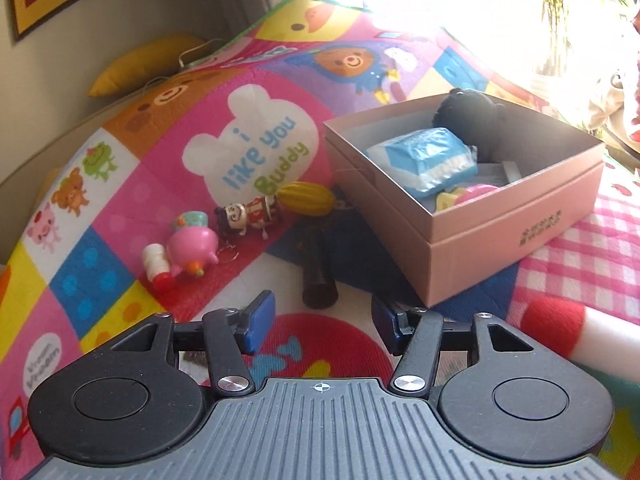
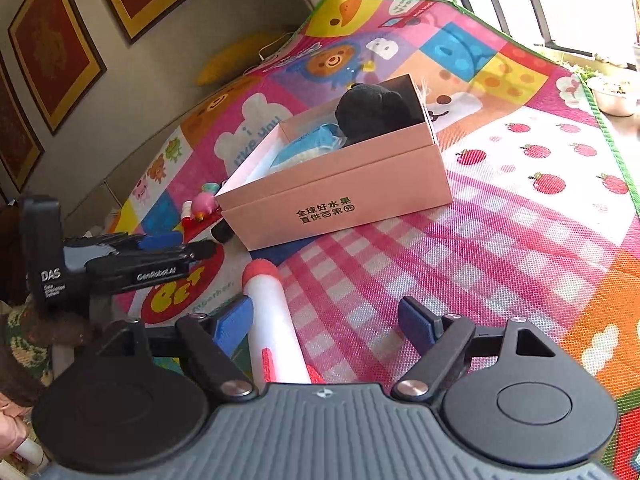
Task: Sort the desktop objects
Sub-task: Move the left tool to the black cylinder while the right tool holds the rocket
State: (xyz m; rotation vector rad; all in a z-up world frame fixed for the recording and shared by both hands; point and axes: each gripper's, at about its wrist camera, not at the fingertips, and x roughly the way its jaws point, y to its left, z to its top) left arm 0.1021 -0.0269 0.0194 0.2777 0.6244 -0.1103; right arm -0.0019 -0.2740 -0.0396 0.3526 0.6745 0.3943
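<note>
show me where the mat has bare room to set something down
Free: the pink checked patch right of the box, up to the apple prints. Crowded: left of the box, where the pink pig toy, doll, yellow pod and dark tube cluster.

Box (image 1: pixel 500 240) on the mat (image 1: pixel 120 184) toward its middle, plush toy (image 1: pixel 472 116) and packet (image 1: pixel 424 160) inside the box, small figures (image 1: pixel 188 248) and a fruit-shaped toy (image 1: pixel 308 198) left of the box, dark cylinder (image 1: pixel 318 280) before its left corner, foam tube (image 2: pixel 272 320) on the mat in front of the box.
</note>
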